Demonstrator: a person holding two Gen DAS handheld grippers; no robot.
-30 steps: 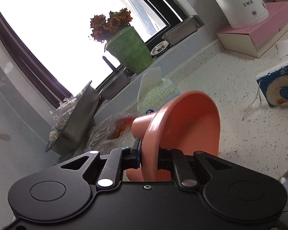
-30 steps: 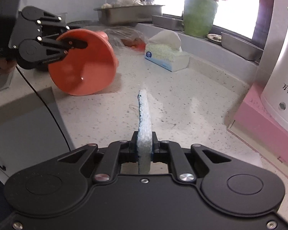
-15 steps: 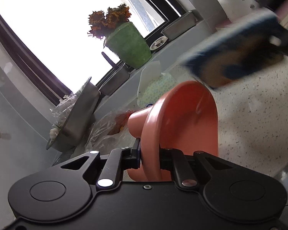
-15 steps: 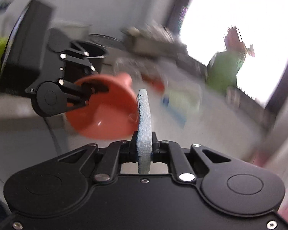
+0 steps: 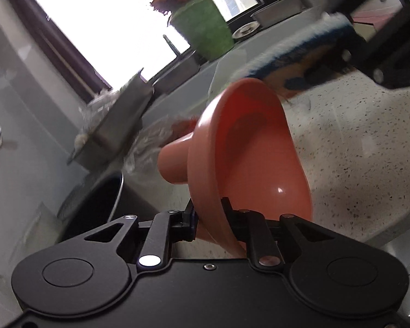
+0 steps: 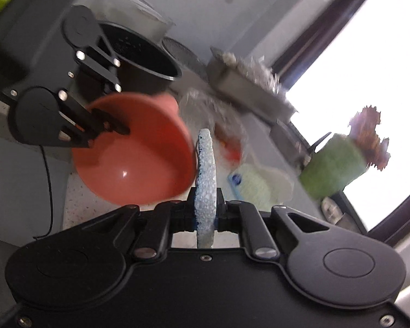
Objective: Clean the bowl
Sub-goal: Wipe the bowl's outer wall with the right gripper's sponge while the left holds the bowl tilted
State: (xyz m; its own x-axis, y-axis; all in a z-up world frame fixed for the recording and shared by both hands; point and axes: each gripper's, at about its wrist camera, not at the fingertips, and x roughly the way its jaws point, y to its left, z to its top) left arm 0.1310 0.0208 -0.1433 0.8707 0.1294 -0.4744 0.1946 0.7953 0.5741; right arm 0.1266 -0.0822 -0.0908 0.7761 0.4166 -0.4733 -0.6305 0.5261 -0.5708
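Kitchen counter (image 5: 355, 142) by bright window. Left gripper (image 5: 209, 220) pinches bowl (image 5: 248, 147) rim, jaws opening a little, bowl held tipped above counter edge. Right gripper (image 6: 206, 213) squeezes sponge (image 6: 205, 180) tight. Sponge now right beside bowl, nearer than before. Wiping can start.

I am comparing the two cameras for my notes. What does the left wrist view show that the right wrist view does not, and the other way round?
Only the left wrist view shows the bowl's foot side-on, the pink box and the sponge's printed face.

Only the right wrist view shows the left gripper from outside, its jaws opening with the bowl's rim between them, and the sponge edge-on in the right gripper.

Both show the orange bowl, sponge, green flowerpot, dark pot and steel tray.
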